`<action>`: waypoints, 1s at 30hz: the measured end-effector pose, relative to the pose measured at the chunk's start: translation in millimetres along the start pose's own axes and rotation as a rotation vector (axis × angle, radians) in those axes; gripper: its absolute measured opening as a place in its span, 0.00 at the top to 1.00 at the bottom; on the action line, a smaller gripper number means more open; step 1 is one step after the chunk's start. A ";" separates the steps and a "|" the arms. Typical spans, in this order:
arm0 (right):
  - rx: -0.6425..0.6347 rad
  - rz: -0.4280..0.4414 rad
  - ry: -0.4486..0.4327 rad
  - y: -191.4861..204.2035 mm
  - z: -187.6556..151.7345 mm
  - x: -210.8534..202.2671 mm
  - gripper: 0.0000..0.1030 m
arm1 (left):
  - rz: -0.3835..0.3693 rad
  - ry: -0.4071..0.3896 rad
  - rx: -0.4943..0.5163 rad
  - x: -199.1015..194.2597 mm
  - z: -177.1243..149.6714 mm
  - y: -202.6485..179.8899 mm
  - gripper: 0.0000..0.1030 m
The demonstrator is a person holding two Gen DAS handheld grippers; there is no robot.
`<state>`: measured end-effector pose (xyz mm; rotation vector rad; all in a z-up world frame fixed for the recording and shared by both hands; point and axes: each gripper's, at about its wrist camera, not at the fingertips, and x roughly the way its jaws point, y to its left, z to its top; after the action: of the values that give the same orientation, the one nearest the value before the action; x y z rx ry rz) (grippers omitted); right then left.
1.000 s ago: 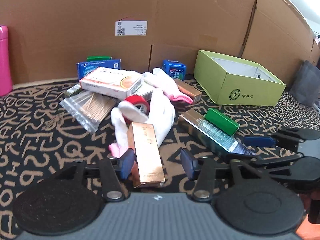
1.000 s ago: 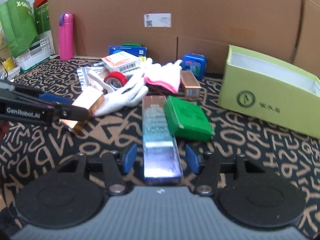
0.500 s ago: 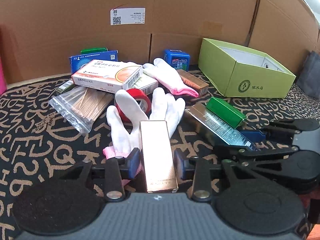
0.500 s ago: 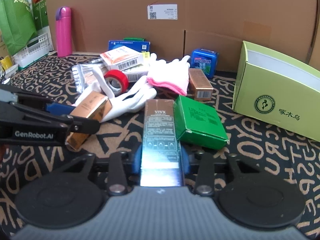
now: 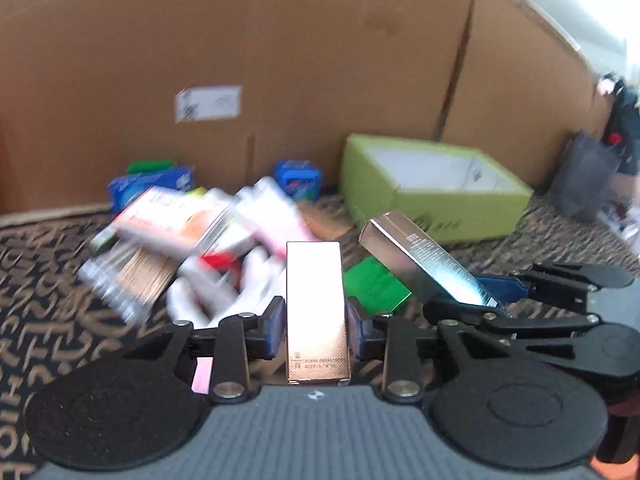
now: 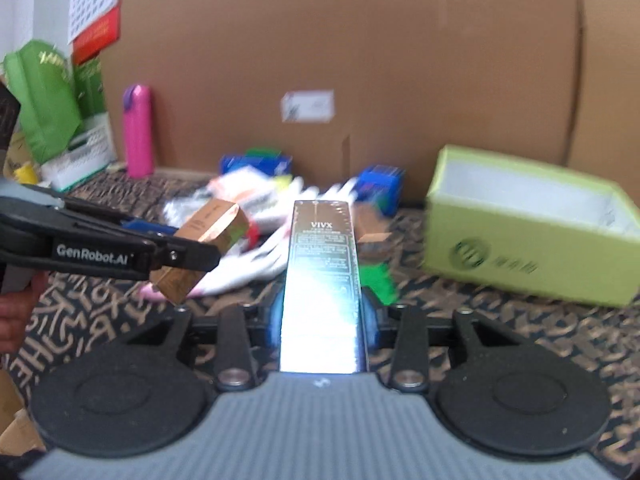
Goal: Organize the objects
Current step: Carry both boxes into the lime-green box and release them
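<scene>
A: Item one: left gripper [image 5: 316, 322]; jaws have just been closing and now clamp a tall rose-gold cardboard carton [image 5: 316, 312], raised clear of the patterned brown-and-black cloth surface [image 5: 48, 280].

B: Item two: right gripper [image 6: 320, 320]; jaws likewise just closed, pinching a long dark mirror-finish carton marked VIVX [image 6: 322, 280], also lifted (glare hides its near end).

A: Unsorted stock: white fabric gloves [image 6: 256, 264], flat green box [image 5: 374, 282], red tape roll [image 5: 218, 262] and blurred packets, heaped on the surface.

B: Destination, presumably: open lime-green cardboard box [image 6: 528, 220], white inside, far right against the brown corrugated backboard [image 6: 360, 60]; well apart from both cartons.

A: Step in hand: carrying, by my reading; next move calls for swinging both cartons right, over the rim, then releasing one at a time so they don't collide.
</scene>
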<state>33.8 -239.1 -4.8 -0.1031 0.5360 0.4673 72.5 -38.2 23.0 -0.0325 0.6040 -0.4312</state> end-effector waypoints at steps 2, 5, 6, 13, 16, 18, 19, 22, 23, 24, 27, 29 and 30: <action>-0.004 -0.045 -0.036 -11.5 9.9 -12.9 0.63 | -0.049 -0.017 0.007 4.7 17.9 -11.7 0.67; -0.001 -0.116 -0.071 -35.1 23.2 -25.9 0.63 | -0.108 -0.043 0.037 16.9 45.0 -34.7 0.67; 0.006 -0.139 -0.080 -44.5 27.3 -29.2 0.63 | -0.120 -0.051 0.048 22.6 53.7 -42.6 0.67; 0.034 -0.300 -0.111 -112.5 58.2 -29.5 0.63 | -0.227 -0.034 0.039 87.6 114.5 -87.4 0.67; 0.052 -0.350 -0.097 -145.5 71.0 -12.1 0.63 | -0.206 -0.031 0.029 125.8 132.9 -104.0 0.67; 0.073 -0.380 -0.079 -169.1 77.1 4.3 0.63 | -0.180 -0.012 0.036 152.8 140.1 -112.1 0.67; 0.083 -0.388 -0.070 -180.6 79.1 13.3 0.63 | -0.171 0.000 0.036 165.7 142.4 -115.2 0.67; 0.116 -0.401 -0.038 -211.2 78.7 39.9 0.63 | -0.147 0.033 0.035 197.4 145.2 -121.4 0.67; 0.127 -0.404 -0.030 -219.9 78.7 48.0 0.63 | -0.139 0.039 0.037 205.4 145.5 -122.8 0.67; 0.136 -0.407 -0.025 -227.2 78.6 54.8 0.63 | -0.132 0.044 0.040 213.2 146.7 -123.2 0.67; 0.148 -0.408 -0.027 -243.0 77.6 70.5 0.63 | -0.113 0.060 0.036 228.9 147.1 -120.6 0.67; 0.150 -0.411 -0.020 -249.7 77.3 80.1 0.63 | -0.106 0.071 0.032 238.0 147.1 -120.3 0.67; 0.145 -0.413 -0.016 -252.2 76.1 84.5 0.63 | -0.106 0.076 0.029 241.9 146.7 -119.3 0.67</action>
<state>248.2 -413.4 10.6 -0.0681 0.5155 0.0259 286.7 -258.0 31.0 -0.0202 0.6729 -0.5454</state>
